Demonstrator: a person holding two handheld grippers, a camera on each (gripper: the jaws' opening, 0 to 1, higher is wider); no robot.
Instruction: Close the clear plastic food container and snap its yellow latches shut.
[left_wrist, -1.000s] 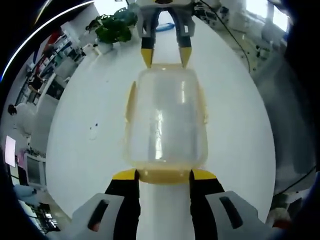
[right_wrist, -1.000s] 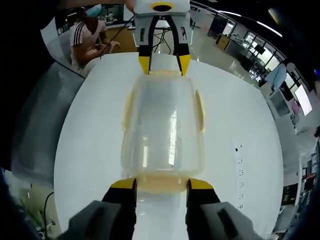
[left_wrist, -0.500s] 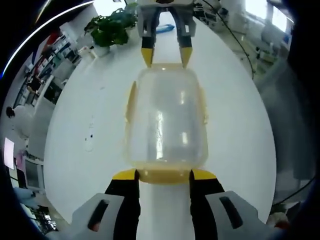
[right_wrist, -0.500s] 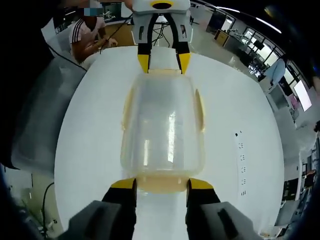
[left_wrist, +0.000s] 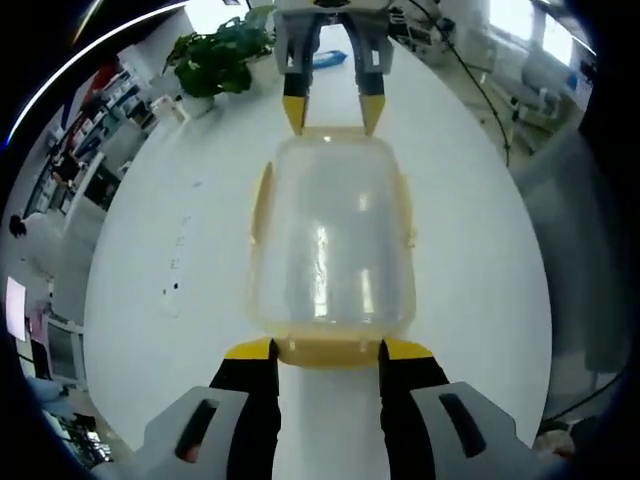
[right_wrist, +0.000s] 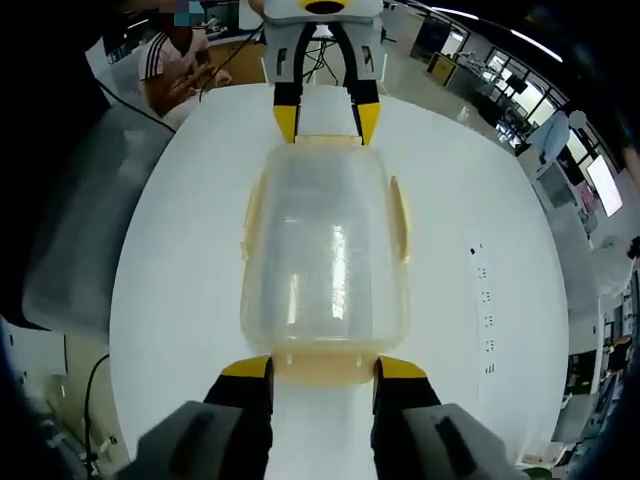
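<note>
Nothing changed since a second ago beyond camera drift: left gripper (left_wrist: 327, 348) fingers apart astride the near yellow latch (left_wrist: 326, 352) of the lidded container (left_wrist: 330, 240) on the bench (left_wrist: 170, 250), right gripper (left_wrist: 333, 112) likewise at the far end, so probably no latch snapped yet.

The food container (left_wrist: 332, 240) is clear, glossy plastic, faintly cloudy, with opaque yellow plastic latches (left_wrist: 261, 205). The table (left_wrist: 180, 270) looks smooth, matt white, possibly laminate. Gripper fingertips (left_wrist: 252, 350) appear yellow plastic.
</note>
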